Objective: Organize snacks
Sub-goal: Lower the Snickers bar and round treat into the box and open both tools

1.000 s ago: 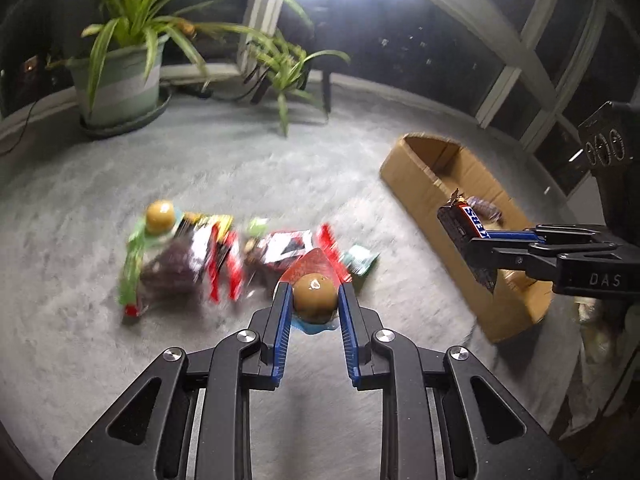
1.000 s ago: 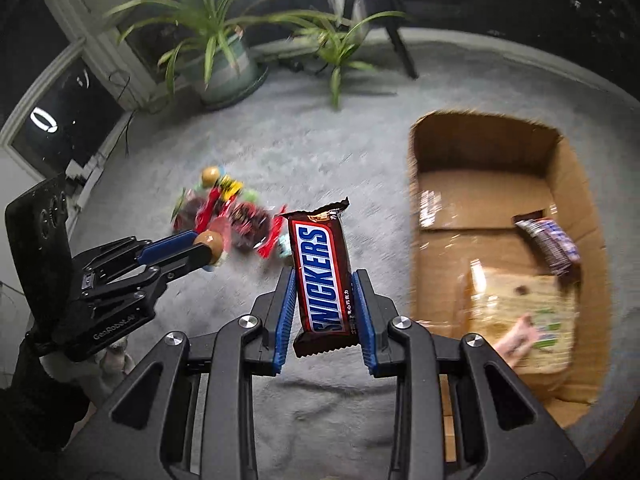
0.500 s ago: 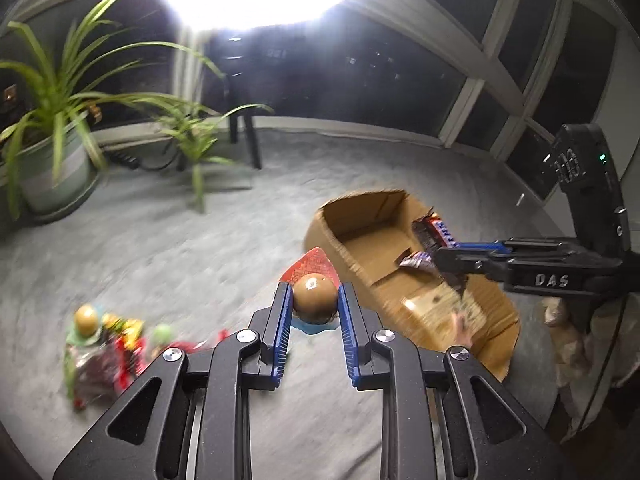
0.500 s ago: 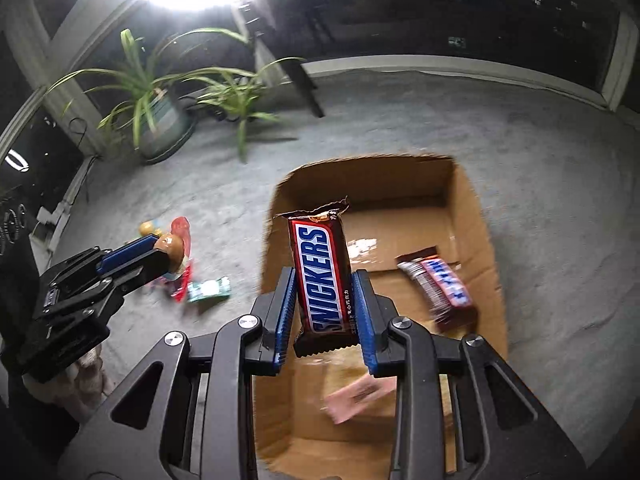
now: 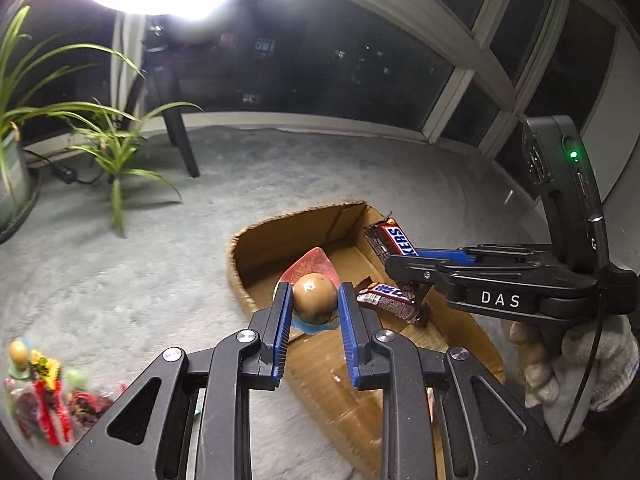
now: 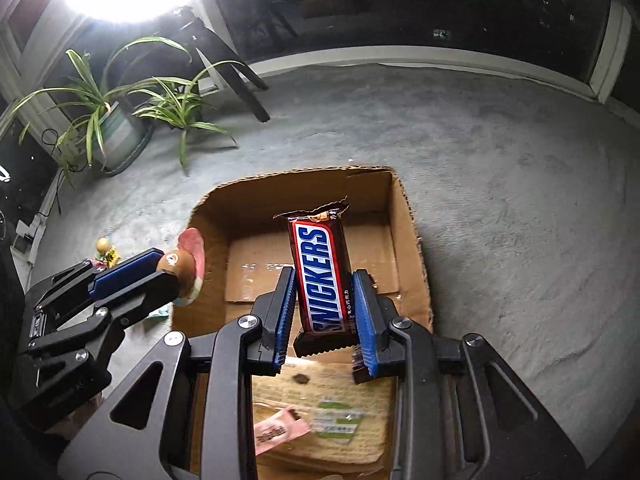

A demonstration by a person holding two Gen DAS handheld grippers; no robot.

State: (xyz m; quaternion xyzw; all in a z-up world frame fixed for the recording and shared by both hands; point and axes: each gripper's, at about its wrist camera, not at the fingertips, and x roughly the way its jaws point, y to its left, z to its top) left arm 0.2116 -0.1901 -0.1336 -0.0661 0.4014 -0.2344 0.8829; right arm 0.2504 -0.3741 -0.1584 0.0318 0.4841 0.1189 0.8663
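Task partly complete. The right gripper [image 6: 324,316] has its fingers clenched on a Snickers bar [image 6: 322,276], held upright above the open cardboard box [image 6: 408,216] on the carpet. The left gripper [image 5: 314,312] grips a round brown sweet on a red wrapper [image 5: 315,298] over the box's near edge. Beyond those fingers a second bar [image 5: 384,294] already lies inside; below the right fingers, a cracker packet [image 6: 320,420]. A snack pile [image 5: 44,404] remains on the carpet, left of the left fingers.
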